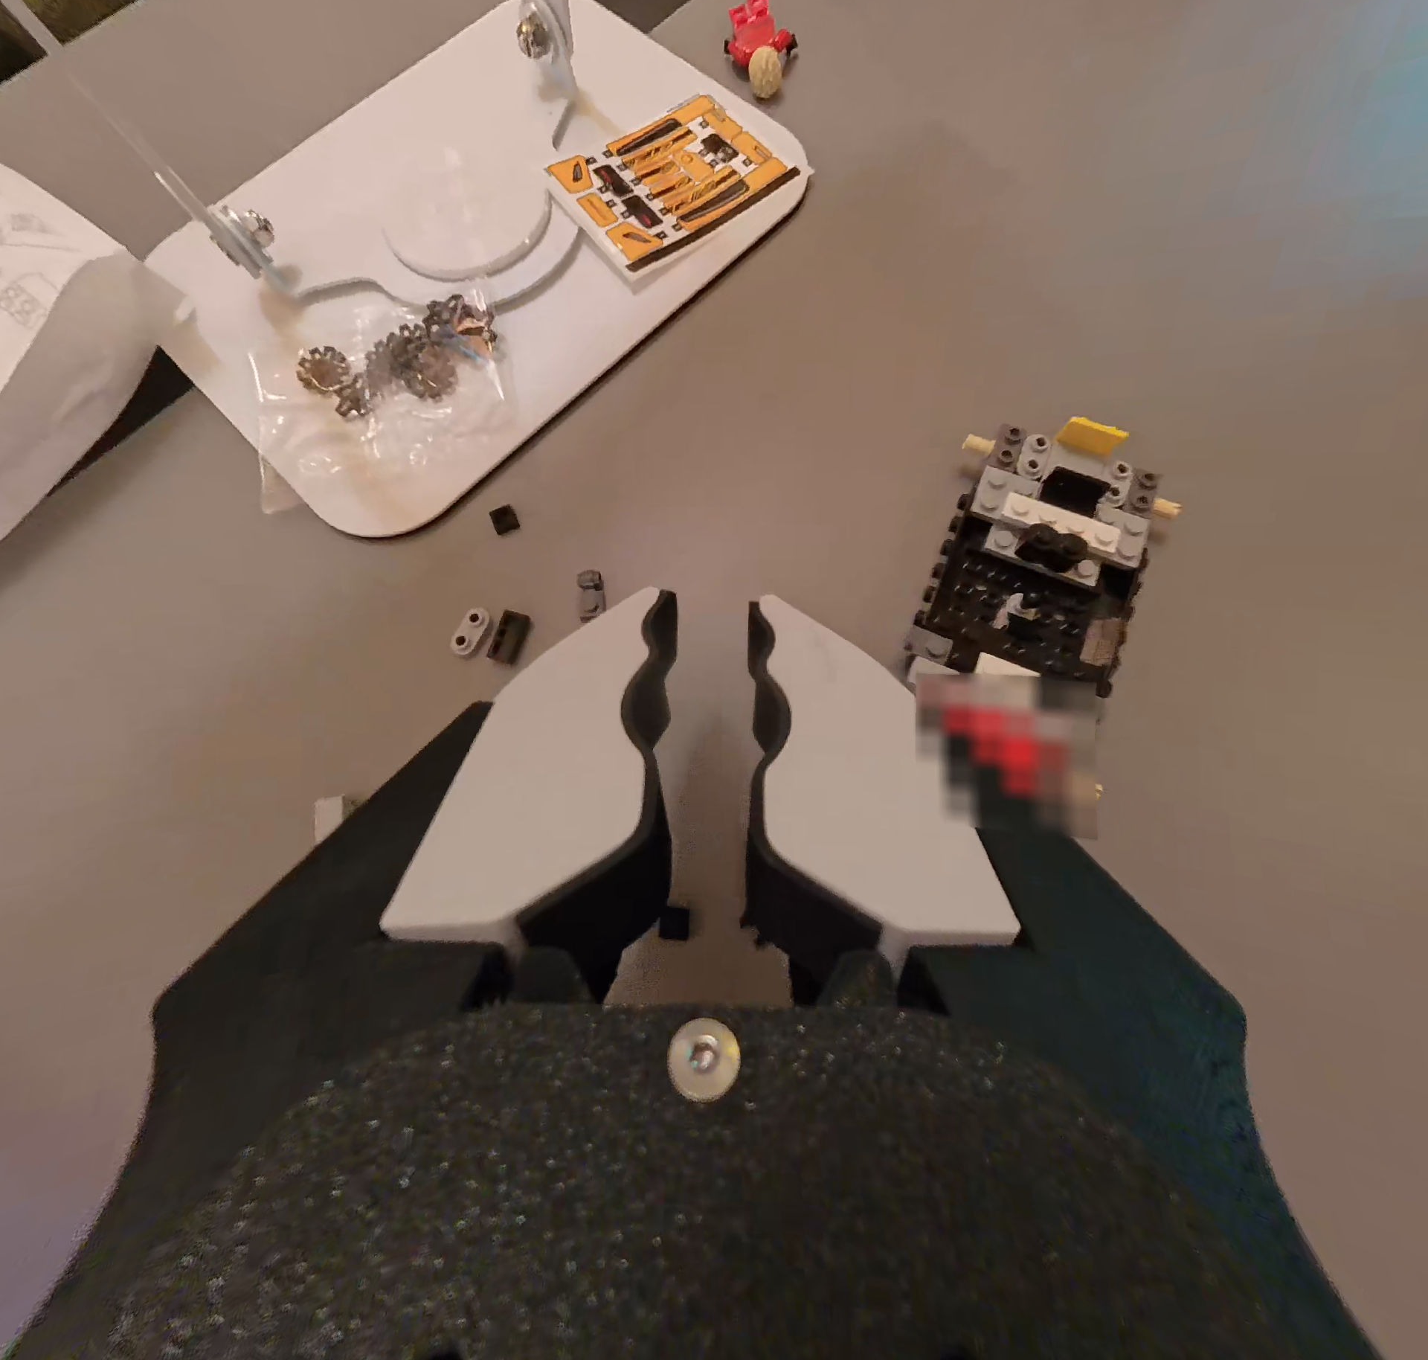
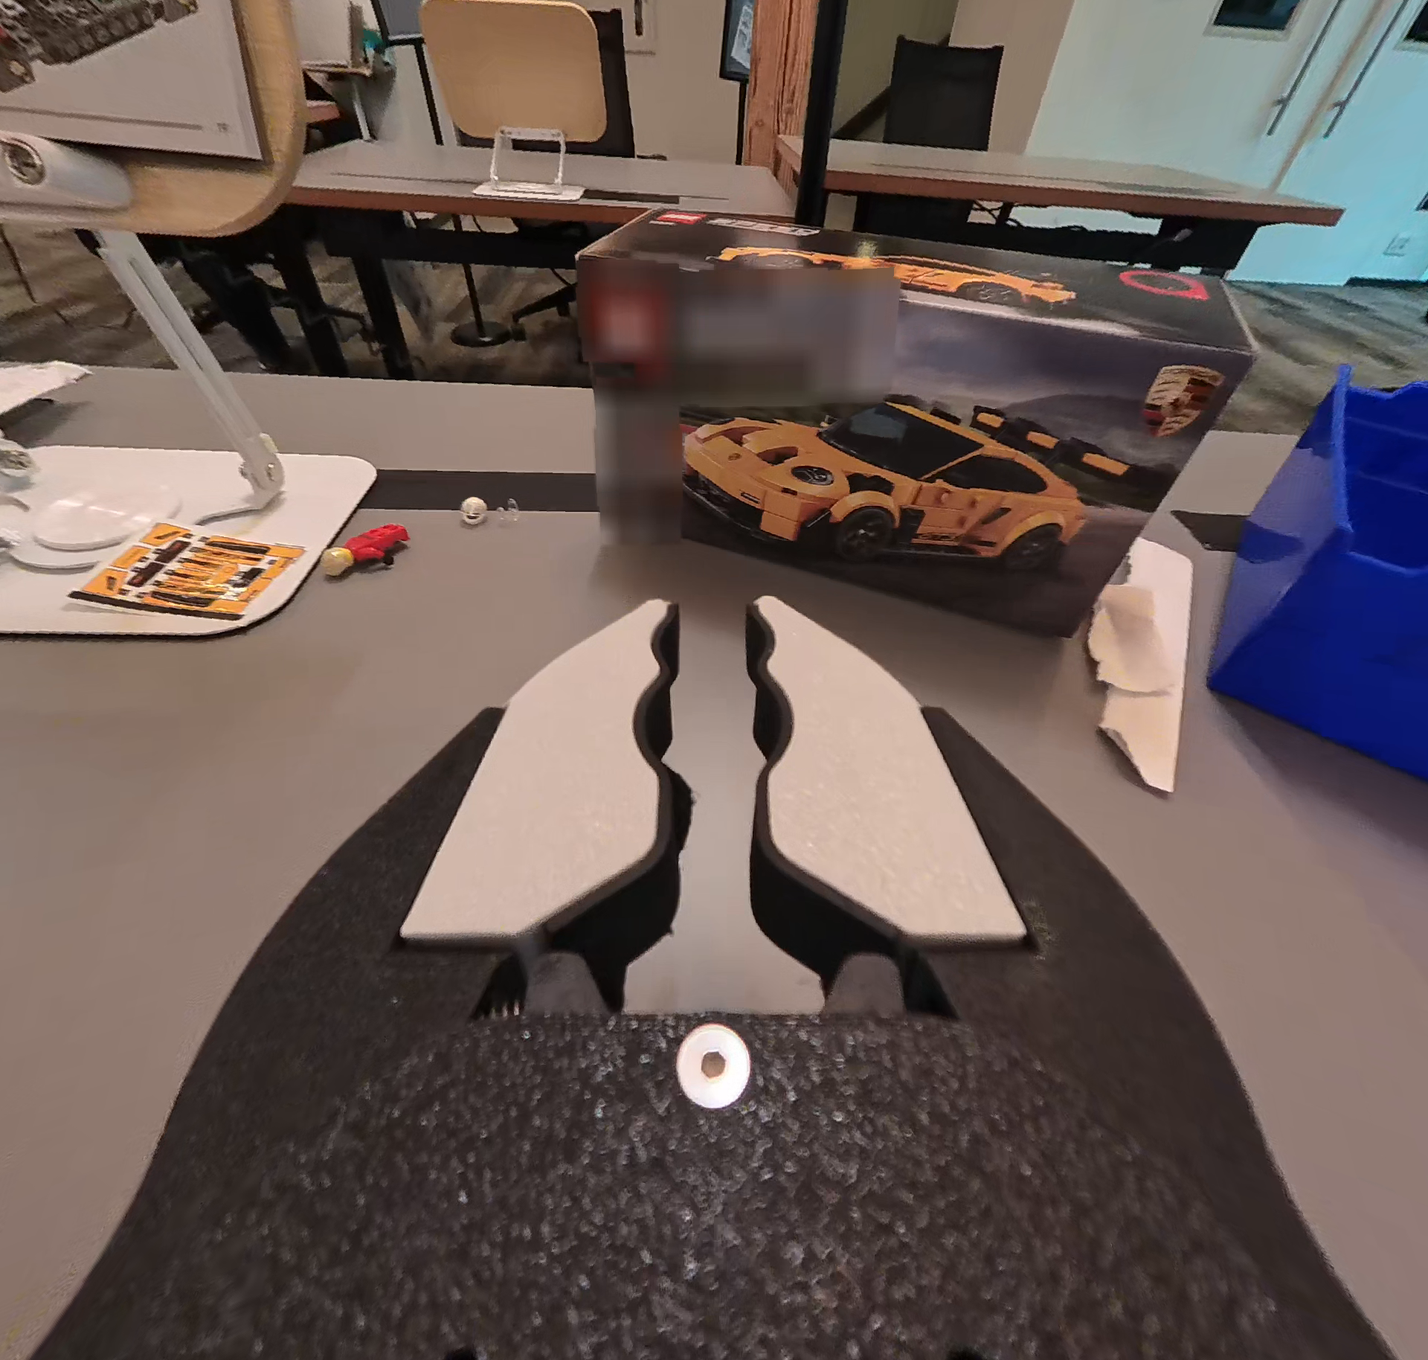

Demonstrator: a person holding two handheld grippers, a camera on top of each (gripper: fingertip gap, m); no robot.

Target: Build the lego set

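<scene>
Left gripper fingers apart, empty, over grey table | half-built lego car just right of its tips; small loose bricks just left; white stand base beyond | right gripper fingers apart, empty; lego box beyond its tips; sticker sheet far left.

Chassis: on the table, right of my left fingers.
Loose bricks: just left of them.
Sticker sheet: on the stand base, far-left.
Box: beyond my right fingers.
</scene>
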